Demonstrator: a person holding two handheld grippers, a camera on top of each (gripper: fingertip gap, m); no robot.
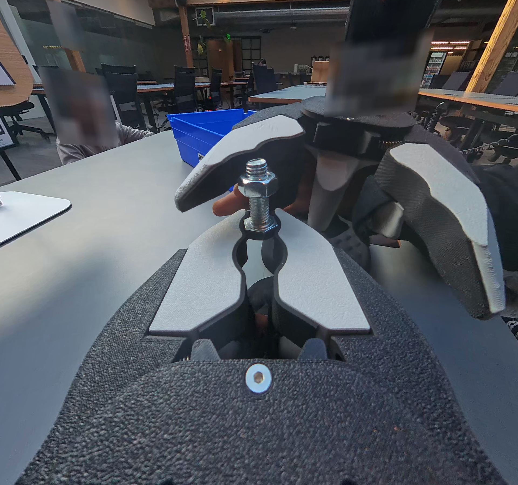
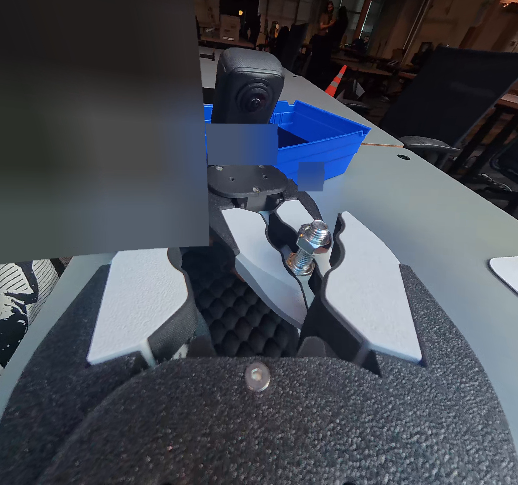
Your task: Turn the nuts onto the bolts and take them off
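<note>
Left tongs [image 1: 259, 223] clenched on the bolt [image 1: 258, 210] head, nut [image 1: 258, 184] up near the tip. Only the right view shows the right tongs [image 2: 259, 261] spread wide around the left ones; blue bin [image 2: 322, 146] behind on the table [image 2: 420, 219].

left tool [image 2: 304, 273] gripping upright bolt [image 2: 307, 257], nut [image 2: 314, 240] near top, right tool [image 2: 258, 250] spread wide

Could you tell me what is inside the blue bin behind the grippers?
No contents show in the blue bin: only a dark visible corner; the left gripper's camera and a blur patch cover the rest.
</note>
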